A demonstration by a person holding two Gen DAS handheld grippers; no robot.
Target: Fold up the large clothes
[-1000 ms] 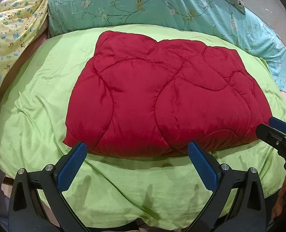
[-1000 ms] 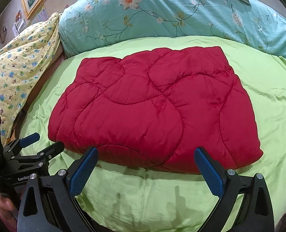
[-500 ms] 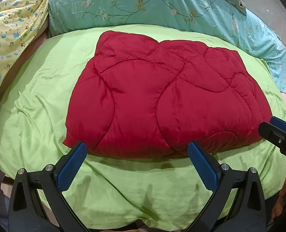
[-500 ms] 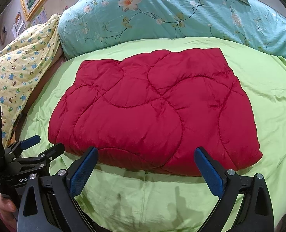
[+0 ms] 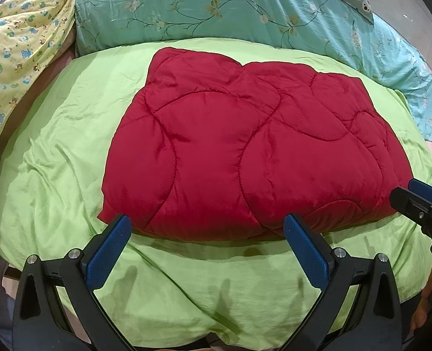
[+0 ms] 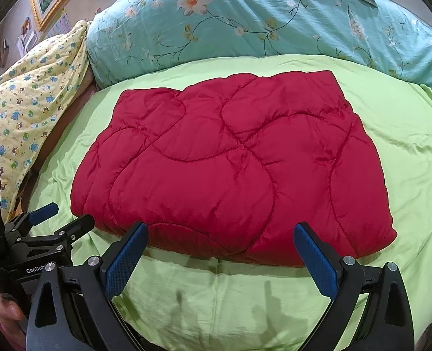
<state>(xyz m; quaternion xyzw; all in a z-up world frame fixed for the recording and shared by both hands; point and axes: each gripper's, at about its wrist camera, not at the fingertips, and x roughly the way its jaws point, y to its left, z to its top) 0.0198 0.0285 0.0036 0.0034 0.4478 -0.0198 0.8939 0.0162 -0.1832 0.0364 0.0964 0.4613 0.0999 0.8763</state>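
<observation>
Since one second ago almost nothing moves: both tongs stay at nearly the same place in front of the quilt, and only the right tongs shift a little at the edge of the left view. The left tongs (image 5: 205, 232) are spread wide, with nothing between the blue pads (image 5: 108, 253), and they hang just over the near edge of the red quilt (image 5: 245, 152). The right tongs (image 6: 220, 241) are also spread wide and hold nothing; their tips are near the front edge of the quilt, toward its right part. In the right view the left tongs show at the left side, beside the quilt's near left corner. The quilt is folded into a thick rectangle and lies flat in the middle of the light green sheet (image 5: 55, 158). Behind it lies a turquoise flowered cover (image 6: 274, 26), and to the left a yellow cover with small animals (image 6: 26, 102).
</observation>
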